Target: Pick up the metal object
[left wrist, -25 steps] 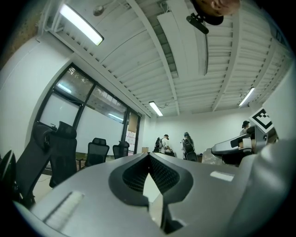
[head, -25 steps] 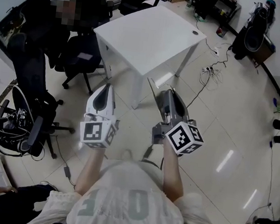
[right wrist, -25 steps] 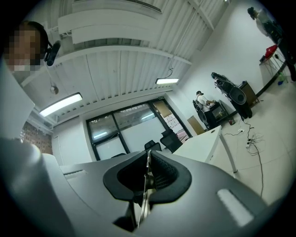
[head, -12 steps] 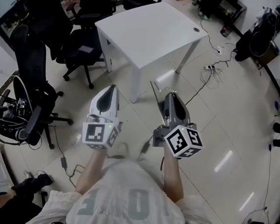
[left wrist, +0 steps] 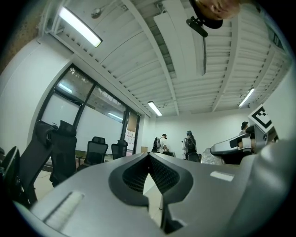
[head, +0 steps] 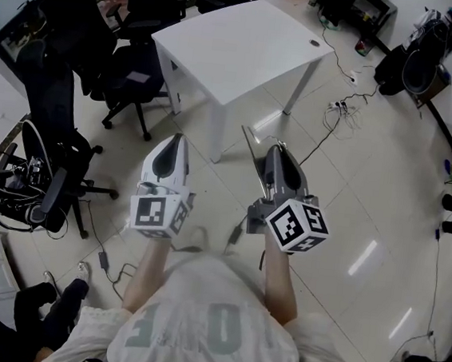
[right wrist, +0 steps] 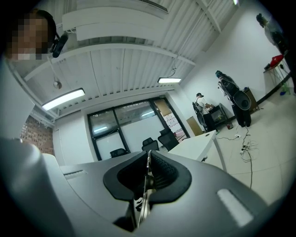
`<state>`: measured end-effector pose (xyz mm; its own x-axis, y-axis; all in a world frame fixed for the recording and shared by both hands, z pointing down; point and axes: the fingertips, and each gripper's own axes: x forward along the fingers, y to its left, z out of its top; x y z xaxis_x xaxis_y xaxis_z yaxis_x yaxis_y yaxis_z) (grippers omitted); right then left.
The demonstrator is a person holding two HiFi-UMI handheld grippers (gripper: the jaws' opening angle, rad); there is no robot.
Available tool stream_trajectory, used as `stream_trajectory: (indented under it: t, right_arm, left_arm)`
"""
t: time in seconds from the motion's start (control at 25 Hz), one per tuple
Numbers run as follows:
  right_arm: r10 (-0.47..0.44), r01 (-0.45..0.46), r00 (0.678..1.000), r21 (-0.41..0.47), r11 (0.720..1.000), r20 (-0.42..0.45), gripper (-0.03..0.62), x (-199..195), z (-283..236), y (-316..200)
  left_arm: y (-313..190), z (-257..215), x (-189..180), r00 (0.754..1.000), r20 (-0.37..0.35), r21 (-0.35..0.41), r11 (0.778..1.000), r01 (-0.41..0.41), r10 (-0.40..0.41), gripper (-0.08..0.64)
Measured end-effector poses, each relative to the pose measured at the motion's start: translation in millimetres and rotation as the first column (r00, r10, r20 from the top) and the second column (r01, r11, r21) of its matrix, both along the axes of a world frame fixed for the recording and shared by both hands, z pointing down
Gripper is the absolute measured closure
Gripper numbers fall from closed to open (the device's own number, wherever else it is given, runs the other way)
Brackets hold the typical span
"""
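Note:
Both grippers are held up in front of the person's chest, over the tiled floor. My right gripper [head: 276, 151] is shut on the metal object [head: 249, 150], a thin flat strip that sticks out to the left of its tip. The right gripper view shows that strip [right wrist: 144, 203] edge-on, clamped between the ribbed pads of the right gripper [right wrist: 148, 156]. My left gripper [head: 174, 140] hangs beside it, a hand's width to the left. In the left gripper view its jaws [left wrist: 149, 155] meet with nothing between them.
A white table [head: 240, 49] stands ahead. Black office chairs [head: 137, 70] are at its left, another chair [head: 46, 173] nearer left. Cables and a power strip [head: 338, 112] lie on the floor right of the table. A person [head: 43, 318] crouches at lower left.
Both grippers keep their pose and grip. The head view has shifted slightly. A person seen at upper left one second ago is gone from there; a person now shows at lower left.

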<state>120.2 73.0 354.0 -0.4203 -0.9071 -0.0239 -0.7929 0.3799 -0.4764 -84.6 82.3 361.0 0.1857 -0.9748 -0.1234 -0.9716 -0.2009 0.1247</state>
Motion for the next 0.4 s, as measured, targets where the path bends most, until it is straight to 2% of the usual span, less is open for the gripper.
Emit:
stream_trajectory:
  t: [0.4]
  right_arm:
    - [0.008,-0.008,1.0,0.01,1.0,0.013,0.552,1.1,-0.5,1.0]
  left_arm:
    - [1.4,2.3,-3.7,1.0,-0.001,0.009,1.0,0.007,-0.007,0.558]
